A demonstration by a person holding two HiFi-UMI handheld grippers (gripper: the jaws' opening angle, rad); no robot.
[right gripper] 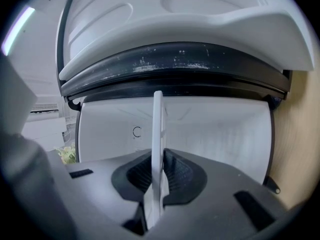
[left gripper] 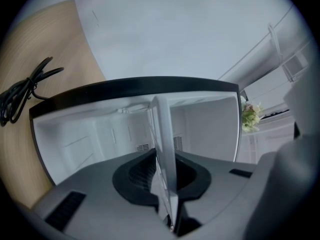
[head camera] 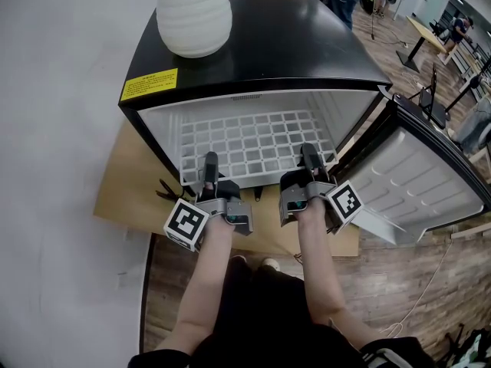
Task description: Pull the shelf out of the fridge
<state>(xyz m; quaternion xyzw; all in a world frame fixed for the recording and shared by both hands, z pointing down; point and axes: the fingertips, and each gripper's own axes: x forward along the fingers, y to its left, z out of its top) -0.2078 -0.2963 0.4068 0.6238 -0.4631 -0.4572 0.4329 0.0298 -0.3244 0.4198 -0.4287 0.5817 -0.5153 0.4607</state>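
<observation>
Nearest, the person's two forearms reach toward the fridge [head camera: 268, 48], one gripper in each hand. The left gripper [head camera: 209, 165] is at the left part of the fridge's opening. Its jaws are clamped on the front edge of the white grid shelf [head camera: 253, 140]. In the left gripper view the shelf [left gripper: 163, 129] runs edge-on straight between the dark ribbed pads of the left gripper [left gripper: 164, 166], which press on both of its faces. The right gripper [head camera: 308, 158] is at the right part of the opening and grips the same front edge. In its own view the right gripper [right gripper: 157, 171] has its pads closed against the thin white shelf [right gripper: 158, 119].

The shelf lies level, its front lip at the mouth of the fridge and the rest of the grid inside the white cavity. The fridge's door [head camera: 430, 182] stands swung open to the right — its white moulded liner and dark seal show in the right gripper view [right gripper: 175, 29].

The fridge stands on a wooden board [head camera: 123, 179], where a black cable [left gripper: 25, 91] lies left of the fridge. On the fridge's black top sit a yellow label [head camera: 149, 84] at the front left corner and, further back, a white ribbed vase [head camera: 193, 14].
</observation>
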